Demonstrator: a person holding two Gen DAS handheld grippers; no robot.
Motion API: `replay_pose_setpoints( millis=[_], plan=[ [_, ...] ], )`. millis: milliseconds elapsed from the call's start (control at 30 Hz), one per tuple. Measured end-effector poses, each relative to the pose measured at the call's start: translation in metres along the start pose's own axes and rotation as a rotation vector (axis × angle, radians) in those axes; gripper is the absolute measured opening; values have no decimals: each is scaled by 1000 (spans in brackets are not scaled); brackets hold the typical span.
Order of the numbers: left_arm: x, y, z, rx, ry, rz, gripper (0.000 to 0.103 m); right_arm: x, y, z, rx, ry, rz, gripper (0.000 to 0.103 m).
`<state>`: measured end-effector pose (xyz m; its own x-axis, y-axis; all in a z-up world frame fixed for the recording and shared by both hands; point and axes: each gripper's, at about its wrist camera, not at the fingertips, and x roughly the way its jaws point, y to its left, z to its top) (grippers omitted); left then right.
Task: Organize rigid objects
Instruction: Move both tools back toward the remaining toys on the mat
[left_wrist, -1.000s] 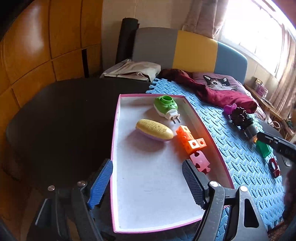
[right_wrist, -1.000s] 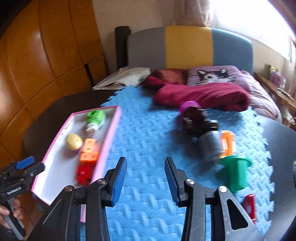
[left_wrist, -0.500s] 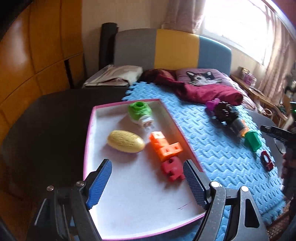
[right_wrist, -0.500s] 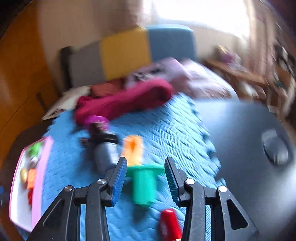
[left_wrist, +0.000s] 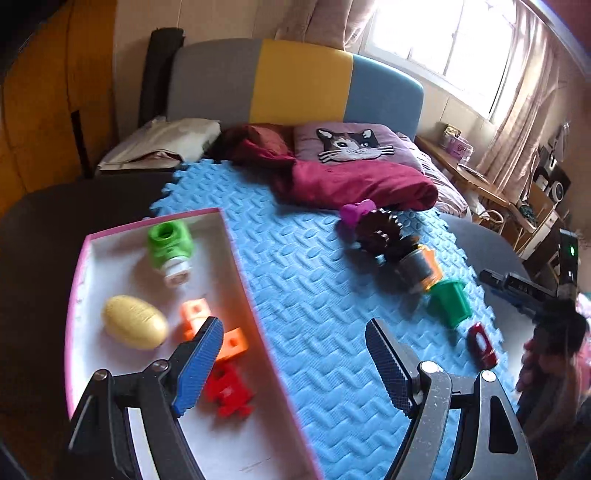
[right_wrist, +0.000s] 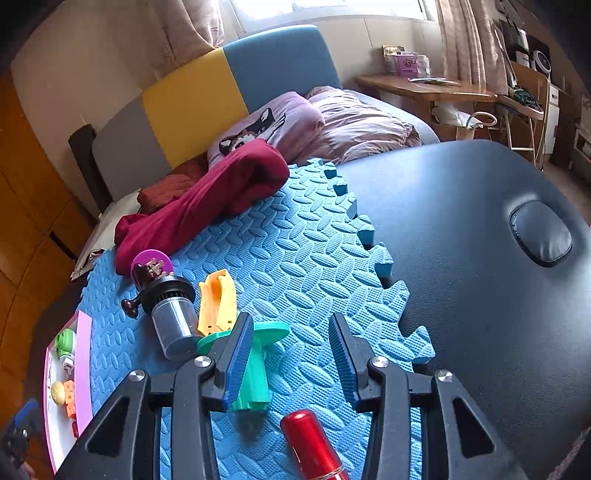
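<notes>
My left gripper (left_wrist: 291, 363) has swung rightward: a second ago it looked straight down into the pink-rimmed tray (left_wrist: 236, 258), and now the tray's right wall runs under my left finger while the space between my fingers frames bare blue foam mat (left_wrist: 306, 280). Its jaws stand wide apart, holding nothing. Four pieces already lie in the tray: the green plug piece (left_wrist: 170, 247) toward the far end, the yellow oval (left_wrist: 133, 326) by the left wall, the orange blocks (left_wrist: 210, 328) partly behind my left finger, and the red piece (left_wrist: 229, 395) nearest me. So that part of the sorting looks done, and I read the turn as attention shifting to what is loose on the mat.

My right gripper (right_wrist: 291, 363) has turned too: it faced the middle of the mat, and now it hangs over the mat's right edge, where the foam teeth meet the dark padded table (right_wrist: 480, 206). Its jaws are also spread, empty. The green flanged peg (right_wrist: 255, 365) lies on the mat touching or just behind my left finger, its flange away from me; I cannot tell whether they actually touch. The red cylinder (right_wrist: 314, 446) lies nearer still, low between my jaws, its far end pointing into the gap. Left of the peg sit the grey-and-black canister (right_wrist: 173, 321), the orange clip (right_wrist: 218, 302) beside it, and the purple disc (right_wrist: 152, 260) against the maroon cloth (right_wrist: 207, 199).

I judge the red cylinder the likeliest next pick.
</notes>
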<state>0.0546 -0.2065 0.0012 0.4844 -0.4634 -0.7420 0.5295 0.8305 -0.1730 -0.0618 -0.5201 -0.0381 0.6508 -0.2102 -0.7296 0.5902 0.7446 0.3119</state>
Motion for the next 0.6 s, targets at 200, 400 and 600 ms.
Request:
replay_pose_setpoints(
  millis=[200, 400, 600],
  plan=[
    [36, -24, 28, -8, 48, -62, 80, 1, -1, 1, 13, 12, 15, 43],
    [71, -41, 59, -56, 69, -119, 80, 1, 1, 2, 9, 14, 31, 43],
    [111, -56, 85, -105, 110, -167, 85, 4, 3, 2, 8, 31, 47, 43]
  ],
)
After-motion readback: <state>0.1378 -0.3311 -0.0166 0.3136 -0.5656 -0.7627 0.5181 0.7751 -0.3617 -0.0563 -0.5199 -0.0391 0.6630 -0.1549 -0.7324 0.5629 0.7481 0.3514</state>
